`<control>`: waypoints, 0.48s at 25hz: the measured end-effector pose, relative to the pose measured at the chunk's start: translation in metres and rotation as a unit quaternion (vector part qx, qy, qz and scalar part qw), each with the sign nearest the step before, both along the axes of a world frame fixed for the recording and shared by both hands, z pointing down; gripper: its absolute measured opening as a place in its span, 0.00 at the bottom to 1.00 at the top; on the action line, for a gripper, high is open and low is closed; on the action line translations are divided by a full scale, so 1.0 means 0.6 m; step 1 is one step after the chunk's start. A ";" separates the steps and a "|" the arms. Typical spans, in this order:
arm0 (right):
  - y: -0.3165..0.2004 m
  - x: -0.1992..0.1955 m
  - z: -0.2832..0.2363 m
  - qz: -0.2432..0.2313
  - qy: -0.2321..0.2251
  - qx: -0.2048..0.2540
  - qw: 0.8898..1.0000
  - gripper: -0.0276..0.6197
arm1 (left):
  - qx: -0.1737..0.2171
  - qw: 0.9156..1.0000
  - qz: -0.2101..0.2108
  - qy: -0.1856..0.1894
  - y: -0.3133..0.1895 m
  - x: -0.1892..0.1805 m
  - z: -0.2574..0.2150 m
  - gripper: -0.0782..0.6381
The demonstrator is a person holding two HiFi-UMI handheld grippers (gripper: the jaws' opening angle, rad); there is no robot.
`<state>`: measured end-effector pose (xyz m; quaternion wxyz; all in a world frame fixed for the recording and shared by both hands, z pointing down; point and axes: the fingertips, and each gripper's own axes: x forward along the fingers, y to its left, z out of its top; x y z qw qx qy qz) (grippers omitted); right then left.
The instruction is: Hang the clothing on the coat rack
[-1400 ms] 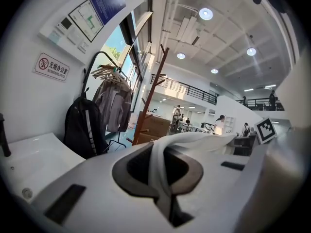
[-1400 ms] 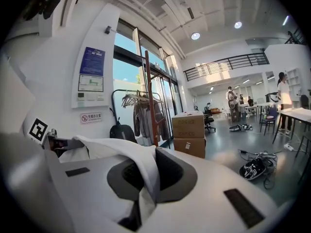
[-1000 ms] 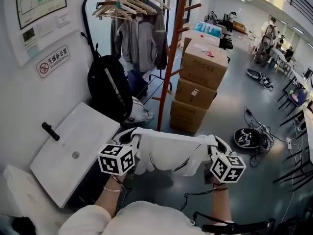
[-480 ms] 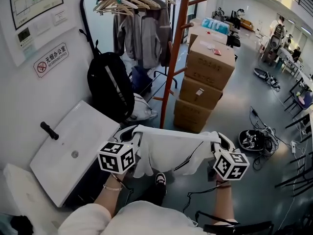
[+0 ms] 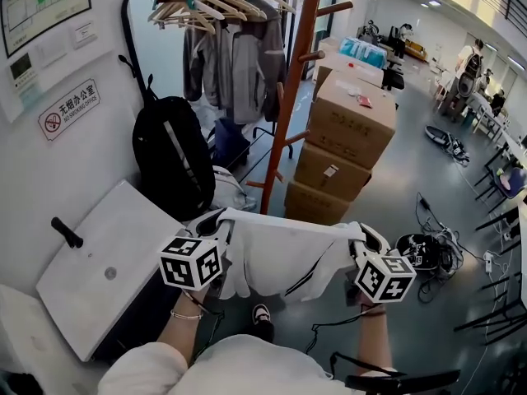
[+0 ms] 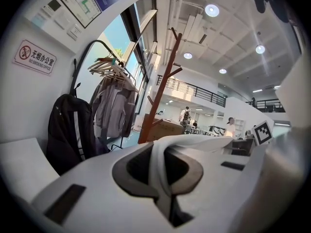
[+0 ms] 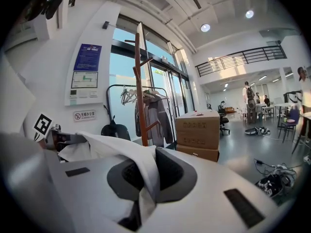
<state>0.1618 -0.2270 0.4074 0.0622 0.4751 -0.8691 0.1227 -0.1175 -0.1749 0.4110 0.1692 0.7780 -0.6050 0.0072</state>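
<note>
The left gripper (image 5: 217, 223) and right gripper (image 5: 361, 237) each clenched a white garment (image 5: 284, 257), possibly a shirt, near the orange coat rack (image 5: 290, 97).

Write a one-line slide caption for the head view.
Left gripper and right gripper hold a white garment stretched between them, in front of an orange coat rack and stacked cardboard boxes.

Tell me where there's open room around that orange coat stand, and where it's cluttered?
Open: the grey floor right of the cardboard boxes, and the coat stand's upper pegs, bare, ready for the white garment. Crowded: left of the pole, where the black backpack and the rail of jackets press close; the boxes sit tight on its right.
</note>
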 end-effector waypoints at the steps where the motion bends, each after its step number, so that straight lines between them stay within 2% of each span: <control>1: -0.011 -0.001 0.002 -0.004 0.002 -0.001 1.000 0.09 | -0.002 1.000 -0.001 0.003 -0.011 -0.001 0.003 0.13; 7: -0.078 -0.001 0.011 -0.012 0.003 -0.008 1.000 0.09 | -0.010 1.000 -0.002 0.004 -0.070 -0.001 0.012 0.13; 12: -0.132 -0.007 0.011 -0.031 0.008 -0.012 0.999 0.09 | 0.000 1.000 0.010 0.006 -0.111 -0.004 0.004 0.13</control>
